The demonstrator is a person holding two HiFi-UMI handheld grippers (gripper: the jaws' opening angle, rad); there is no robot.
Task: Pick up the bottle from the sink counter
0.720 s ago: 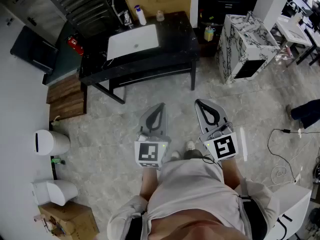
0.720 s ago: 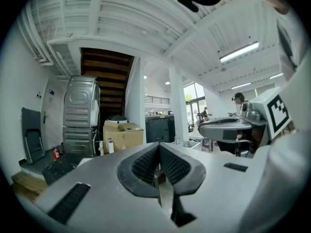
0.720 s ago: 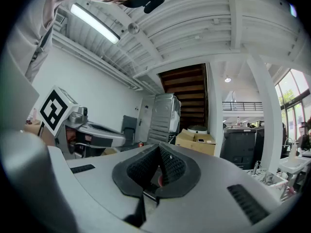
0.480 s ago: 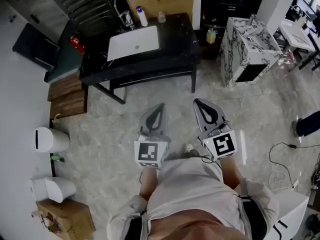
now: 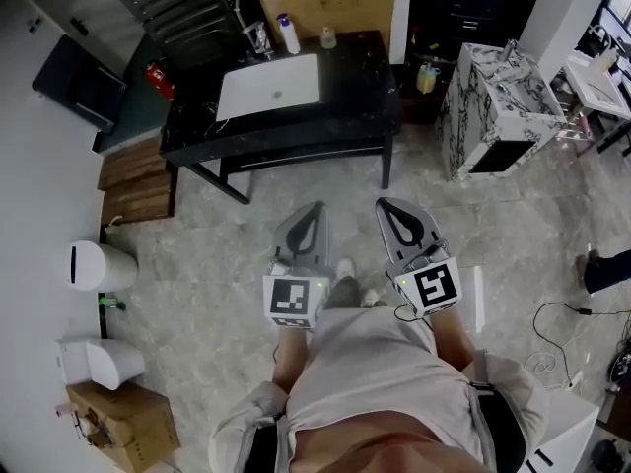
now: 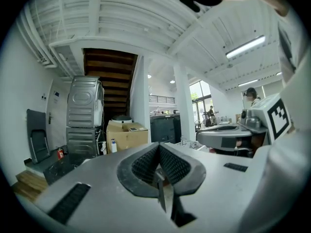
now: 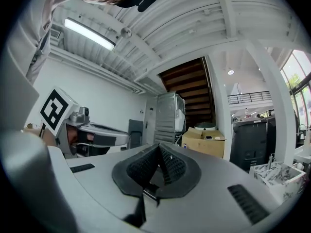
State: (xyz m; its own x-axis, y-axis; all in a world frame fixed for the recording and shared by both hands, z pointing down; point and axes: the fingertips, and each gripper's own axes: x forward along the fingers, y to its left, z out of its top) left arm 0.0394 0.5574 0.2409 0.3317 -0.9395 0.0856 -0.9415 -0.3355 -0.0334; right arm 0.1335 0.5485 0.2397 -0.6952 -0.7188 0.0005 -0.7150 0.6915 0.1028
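Head view: bottle (image 5: 288, 35) upright, cap up, on sink counter (image 5: 367, 92); left hand-held gripper (image 5: 314, 211) and right hand-held gripper (image 5: 385, 206) clenched empty

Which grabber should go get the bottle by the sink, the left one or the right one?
Probably left. The bottle stands at the back of the counter, nearly straight ahead of the left gripper; the right gripper is further aside. Both have jaws shut and empty, far from it.
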